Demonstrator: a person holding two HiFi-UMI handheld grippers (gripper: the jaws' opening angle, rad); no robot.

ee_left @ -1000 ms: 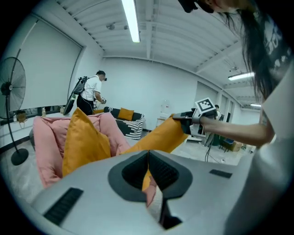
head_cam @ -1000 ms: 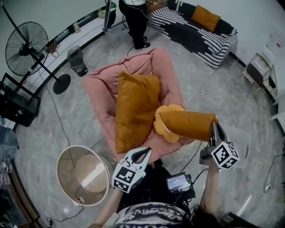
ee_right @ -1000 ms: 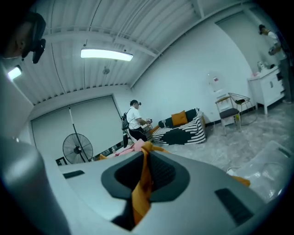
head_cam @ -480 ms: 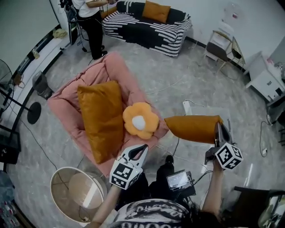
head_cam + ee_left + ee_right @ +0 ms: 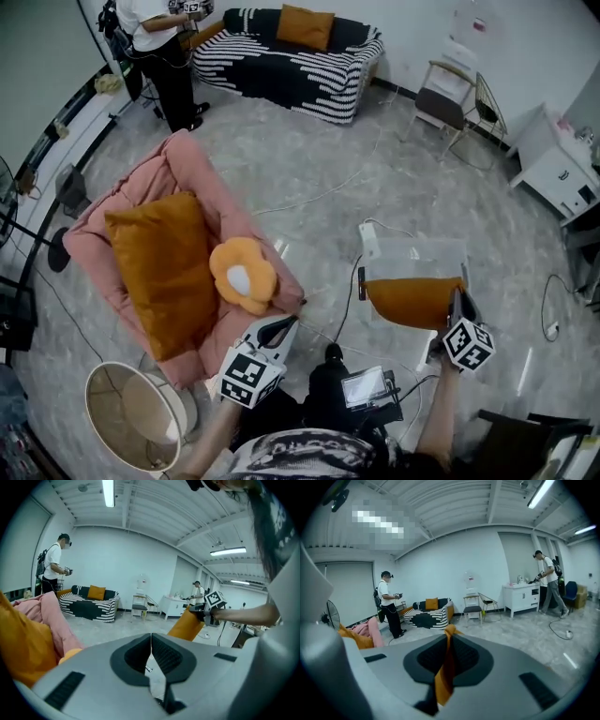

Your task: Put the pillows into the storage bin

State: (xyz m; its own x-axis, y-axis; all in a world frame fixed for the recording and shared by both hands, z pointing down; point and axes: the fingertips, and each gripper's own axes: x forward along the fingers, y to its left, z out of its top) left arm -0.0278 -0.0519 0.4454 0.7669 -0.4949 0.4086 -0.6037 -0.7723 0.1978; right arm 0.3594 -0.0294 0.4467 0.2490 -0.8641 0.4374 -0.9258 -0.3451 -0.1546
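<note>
Grey marble floor point(image 5: 309, 178): the clear storage bin point(image 5: 412, 251) sits just under my right gripper point(image 5: 457, 302), whose jaws pinch an orange pillow point(image 5: 412, 300) by its edge. My left gripper point(image 5: 278, 328) has its jaws pressed together, empty. Ahead of them, a larger orange pillow point(image 5: 159, 267) and a flower cushion point(image 5: 242, 275) lie on the pink lounger point(image 5: 187, 169), yet to go.

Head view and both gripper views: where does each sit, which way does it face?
Head view: on person's head, steeply down at floor; shows both forearms, left claw, right claw shut on pillow by bin.
Left gripper view: on left claw, roughly level toward sofa; own shut, empty jaws, plus right claw.
Right gripper view: on right claw, toward sofa; own jaws pinching pillow fabric.
Shared: sofa in all; head and left gripper views both show the held pillow.
</note>
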